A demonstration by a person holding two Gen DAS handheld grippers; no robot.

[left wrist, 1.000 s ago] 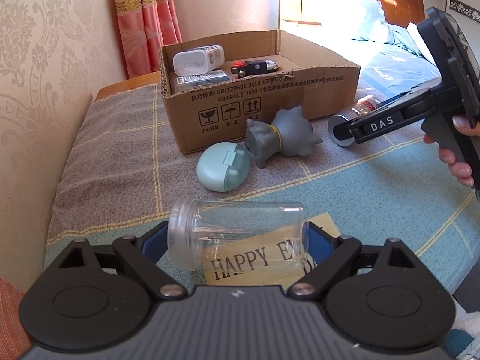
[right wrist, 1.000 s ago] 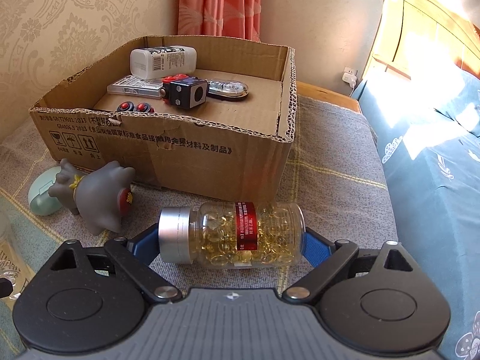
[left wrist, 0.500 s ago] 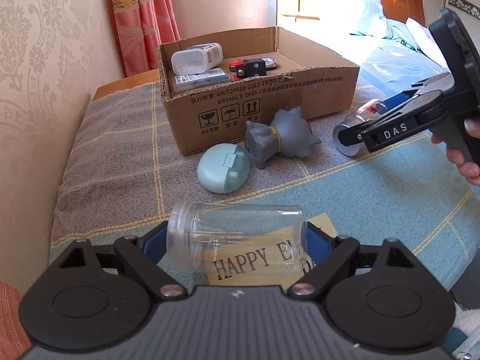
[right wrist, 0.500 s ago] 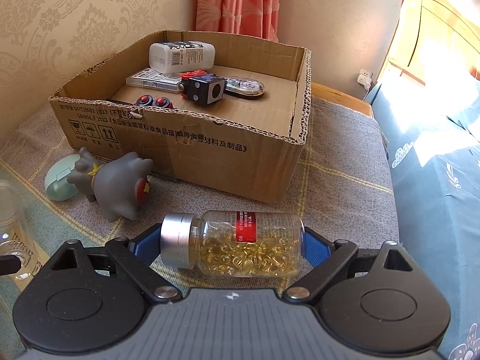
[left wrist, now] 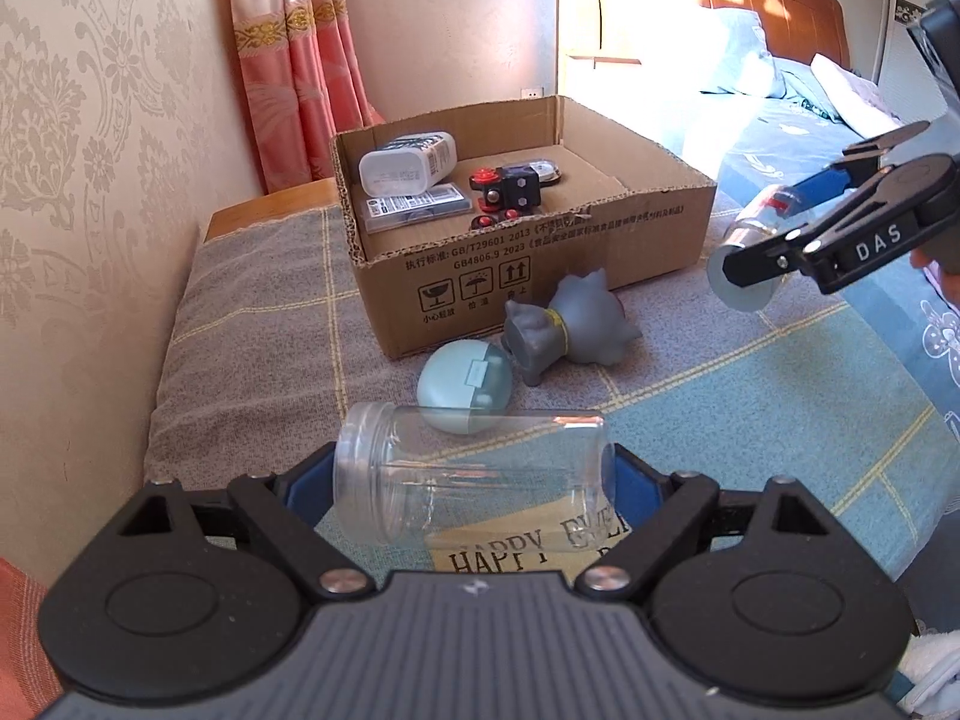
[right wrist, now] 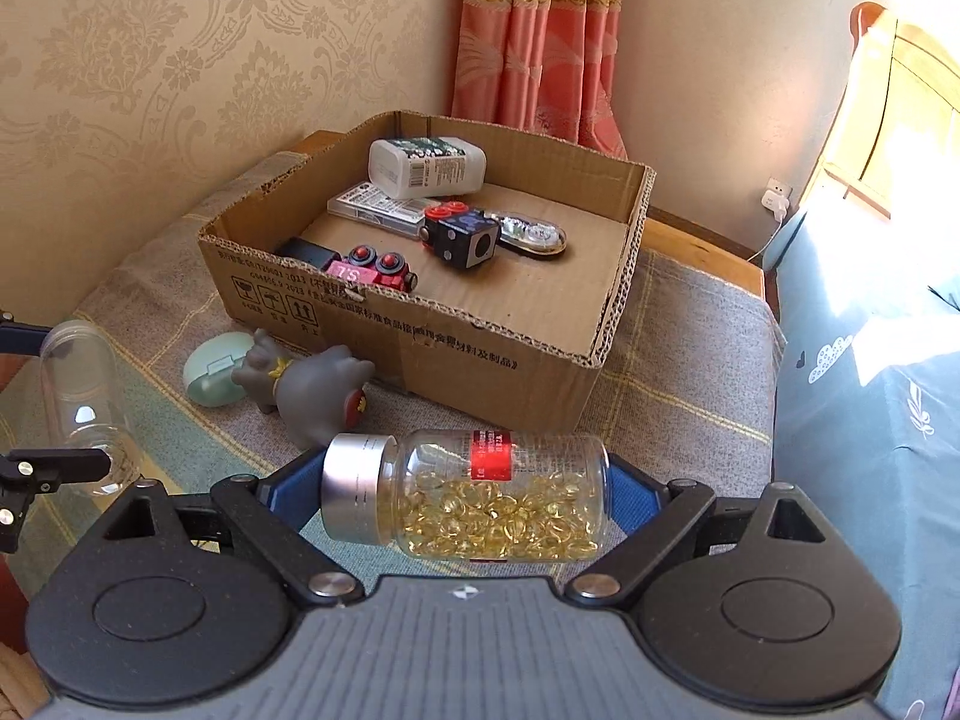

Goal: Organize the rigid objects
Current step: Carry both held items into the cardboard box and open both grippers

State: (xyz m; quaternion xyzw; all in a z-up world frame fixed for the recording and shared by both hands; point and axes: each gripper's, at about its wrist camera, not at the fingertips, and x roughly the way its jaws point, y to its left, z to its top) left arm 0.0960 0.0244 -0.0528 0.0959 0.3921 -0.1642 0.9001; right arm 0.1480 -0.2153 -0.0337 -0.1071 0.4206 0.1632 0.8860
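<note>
My left gripper (left wrist: 474,483) is shut on an empty clear plastic jar (left wrist: 480,474), held sideways above the blanket. My right gripper (right wrist: 465,495) is shut on a clear bottle of yellow capsules (right wrist: 468,495) with a silver cap, also sideways and lifted; this bottle (left wrist: 753,246) shows in the left wrist view at right. An open cardboard box (right wrist: 492,354) sits ahead, holding a white bottle (right wrist: 429,168), a black cube (right wrist: 465,237), a red toy (right wrist: 372,270) and flat packs. A grey toy figure (left wrist: 567,327) and a mint round case (left wrist: 465,381) lie in front of the box (left wrist: 540,264).
A "HAPPY" card (left wrist: 534,546) lies on the blanket under the left gripper. The wallpapered wall is at left, a pink curtain (right wrist: 540,42) behind the box, and a blue bed (right wrist: 870,390) to the right. A person's fingers (left wrist: 936,276) hold the right gripper.
Both grippers rose with their loads. The capsule bottle left the blanket and now hangs above it; the box appears lower and more of its inside shows.
</note>
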